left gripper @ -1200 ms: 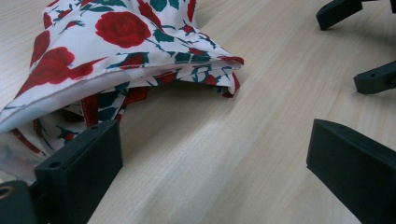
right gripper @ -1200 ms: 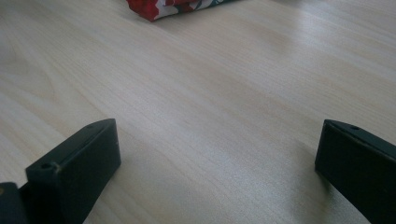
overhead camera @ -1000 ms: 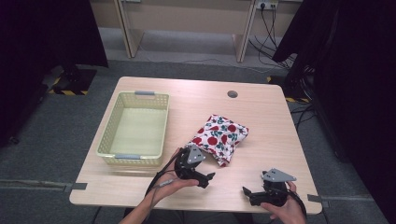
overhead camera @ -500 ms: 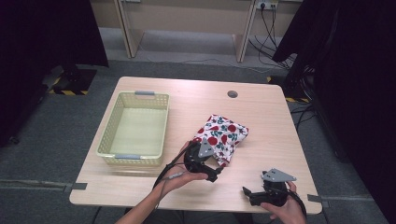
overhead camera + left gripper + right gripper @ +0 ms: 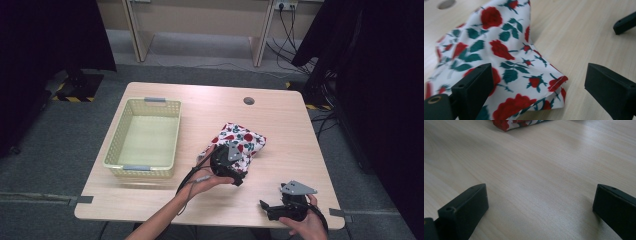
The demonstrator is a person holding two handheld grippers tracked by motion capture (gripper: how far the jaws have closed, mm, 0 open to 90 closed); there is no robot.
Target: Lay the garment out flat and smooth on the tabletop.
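A white cloth printed with red roses lies crumpled on the wooden table, right of centre. My left gripper is over the cloth's near edge. In the left gripper view the left gripper is open, its jaws standing either side of a corner of the cloth without closing on it. My right gripper rests low at the table's front right, held by a hand. In the right gripper view the right gripper is open over bare wood, and an edge of the cloth lies farther off.
An empty pale yellow plastic basket stands on the left half of the table. A round cable hole sits near the far edge. One jaw of the right gripper shows at the top right of the left gripper view.
My left gripper has moved right and forward from the table's front middle onto the cloth's near edge. The right gripper has stayed put.
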